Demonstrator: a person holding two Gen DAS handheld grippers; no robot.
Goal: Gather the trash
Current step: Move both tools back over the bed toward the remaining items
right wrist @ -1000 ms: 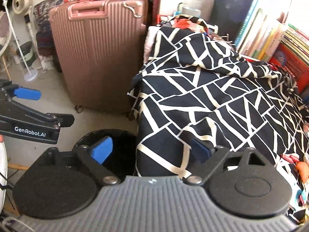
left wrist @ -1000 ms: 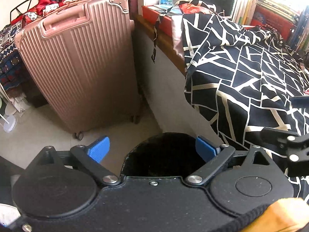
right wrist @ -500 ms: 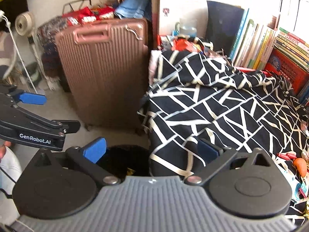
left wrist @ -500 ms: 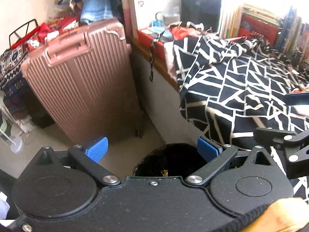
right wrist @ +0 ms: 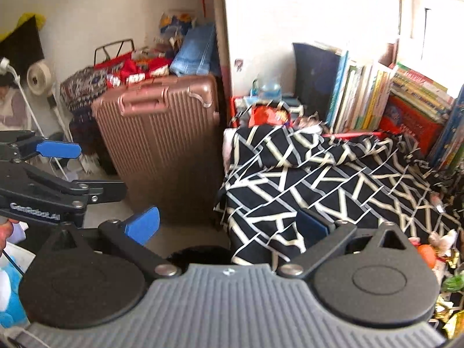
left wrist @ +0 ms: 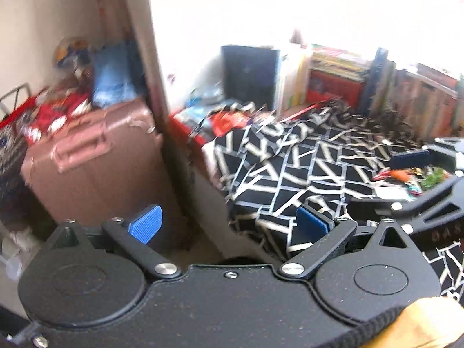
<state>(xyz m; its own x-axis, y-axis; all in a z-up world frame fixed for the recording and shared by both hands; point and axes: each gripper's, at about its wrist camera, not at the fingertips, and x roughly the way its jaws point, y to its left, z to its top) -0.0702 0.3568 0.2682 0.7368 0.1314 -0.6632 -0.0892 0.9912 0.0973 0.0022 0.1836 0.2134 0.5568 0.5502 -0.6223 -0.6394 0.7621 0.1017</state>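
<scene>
My left gripper point(left wrist: 229, 226) is open, with nothing between its blue pads point(left wrist: 145, 227). The right gripper point(right wrist: 229, 226) is open too and holds nothing. Only the rim of the black bin point(right wrist: 200, 253) shows, low on the floor just under both grippers point(left wrist: 240, 259). Loose trash lies on the bed at the right: an orange piece point(right wrist: 426, 253), gold wrappers point(right wrist: 446, 304) and something green point(right wrist: 453, 284). The same orange piece point(left wrist: 401, 175) shows in the blurred left wrist view, beside the right gripper point(left wrist: 397, 185). In the right wrist view the left gripper point(right wrist: 87, 171) is at the left.
A pink ribbed suitcase point(right wrist: 156, 150) stands on the floor against the wall corner. A black-and-white blanket point(right wrist: 319, 174) covers the bed, with books point(right wrist: 406, 101) stacked along the window. A fan point(right wrist: 37, 78), piled clothes and a person point(right wrist: 8, 101) are far left.
Both views have lifted and tilted up. The bin has slid down to the lower edge, and the window, books and bed trash have come into view. Both grippers stay open.
</scene>
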